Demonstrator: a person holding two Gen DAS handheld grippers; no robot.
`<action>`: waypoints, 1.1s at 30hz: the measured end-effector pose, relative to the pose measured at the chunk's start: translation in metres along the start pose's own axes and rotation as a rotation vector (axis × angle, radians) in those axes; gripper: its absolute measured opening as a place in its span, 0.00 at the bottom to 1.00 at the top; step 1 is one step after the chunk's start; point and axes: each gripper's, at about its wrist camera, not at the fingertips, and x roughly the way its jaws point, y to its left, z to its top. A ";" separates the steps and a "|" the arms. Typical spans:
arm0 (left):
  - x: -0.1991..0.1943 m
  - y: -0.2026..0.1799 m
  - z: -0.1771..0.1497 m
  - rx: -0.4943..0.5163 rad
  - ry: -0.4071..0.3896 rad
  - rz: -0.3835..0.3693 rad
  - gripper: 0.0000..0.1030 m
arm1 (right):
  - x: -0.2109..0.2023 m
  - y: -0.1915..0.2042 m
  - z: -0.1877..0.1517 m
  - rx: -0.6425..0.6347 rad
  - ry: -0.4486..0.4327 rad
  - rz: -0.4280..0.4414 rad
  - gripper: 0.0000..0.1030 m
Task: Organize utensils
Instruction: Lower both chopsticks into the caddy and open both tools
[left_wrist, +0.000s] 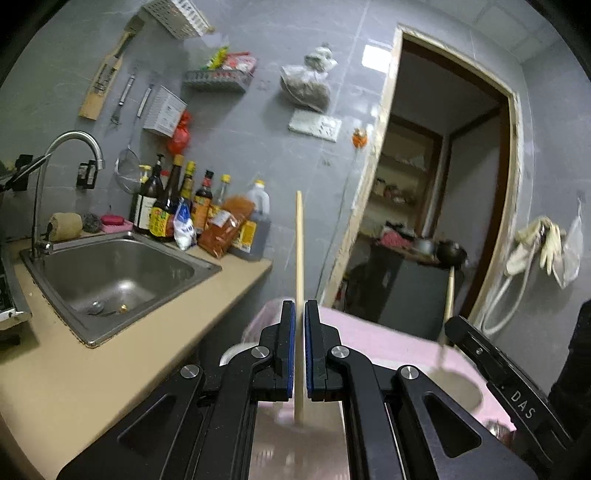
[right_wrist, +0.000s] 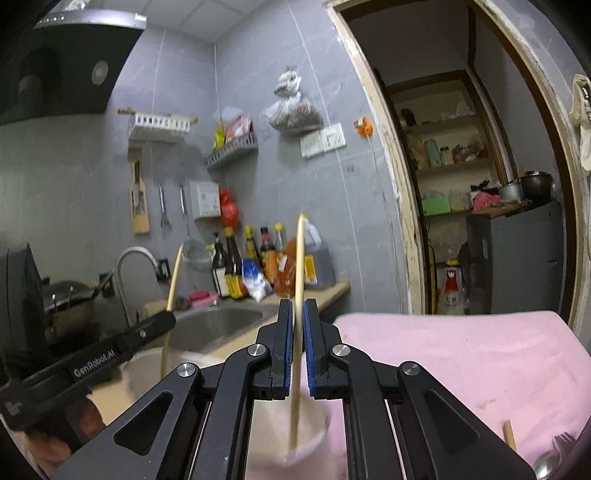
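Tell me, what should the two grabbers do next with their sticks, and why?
Probably lower both a little and let go. The left gripper pinches one chopstick and the right gripper pinches another chopstick, both upright. Their lower ends already point down into the pale cup on the pink cloth, so dropping them stands them together.

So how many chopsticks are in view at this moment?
2. One chopstick is clamped upright in the right gripper, its lower end over a cup. The other chopstick is held by the left gripper. More may lie hidden on the pink cloth.
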 end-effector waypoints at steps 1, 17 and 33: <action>0.000 0.000 -0.001 0.002 0.013 -0.010 0.03 | -0.001 0.000 -0.002 -0.001 0.013 0.000 0.05; -0.018 -0.014 0.003 0.027 0.064 -0.083 0.06 | -0.042 -0.007 0.007 0.001 0.006 -0.027 0.34; -0.058 -0.089 0.009 0.148 -0.022 -0.208 0.85 | -0.150 -0.064 0.041 -0.065 -0.080 -0.264 1.00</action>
